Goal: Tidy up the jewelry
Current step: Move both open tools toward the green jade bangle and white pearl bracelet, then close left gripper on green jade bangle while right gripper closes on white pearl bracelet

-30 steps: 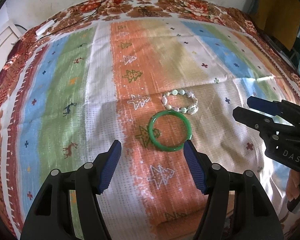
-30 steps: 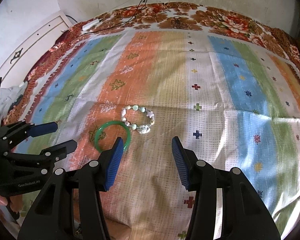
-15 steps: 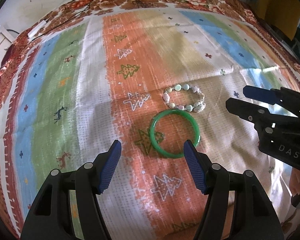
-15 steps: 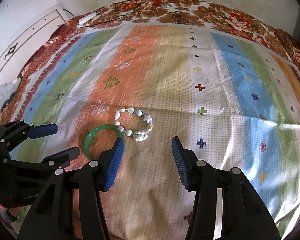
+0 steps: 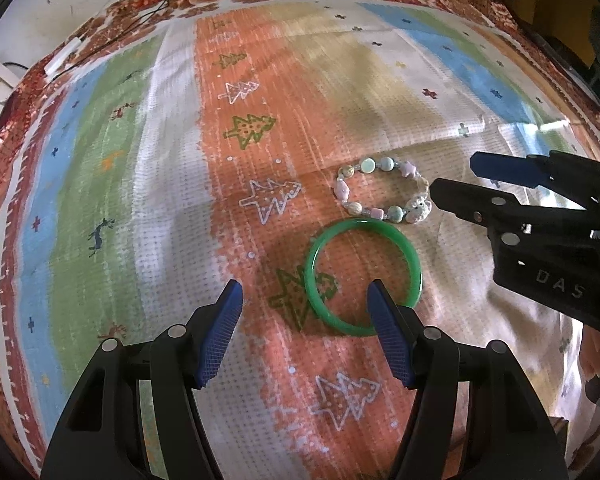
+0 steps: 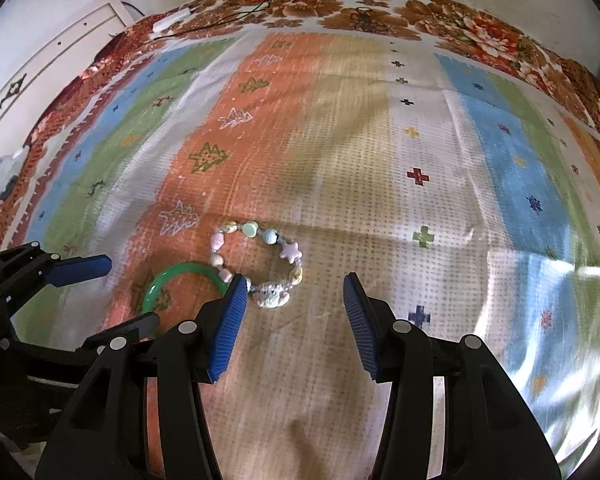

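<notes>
A green bangle [image 5: 364, 276] lies flat on the striped cloth, and a beaded bracelet [image 5: 384, 194] with pastel beads and a pale charm lies just beyond it. My left gripper [image 5: 304, 292] is open and empty, its right finger over the bangle's near right rim. My right gripper [image 6: 294, 284] is open and empty; the bracelet [image 6: 256, 264] lies just ahead of its left finger, and the bangle [image 6: 180, 284] is partly hidden behind that finger. The right gripper [image 5: 456, 178] also shows in the left wrist view, close beside the bracelet's charm.
The striped, patterned cloth [image 6: 380, 160] covers a bed with a floral border at the back. A white power strip [image 5: 66, 54] and black cables lie at the far left edge. A white cabinet [image 6: 40, 68] stands to the left of the bed.
Both grippers have moved forward and down toward the jewelry. The bangle now sits at the left gripper's right finger and the bracelet at the right gripper's left finger. Both stayed open.
</notes>
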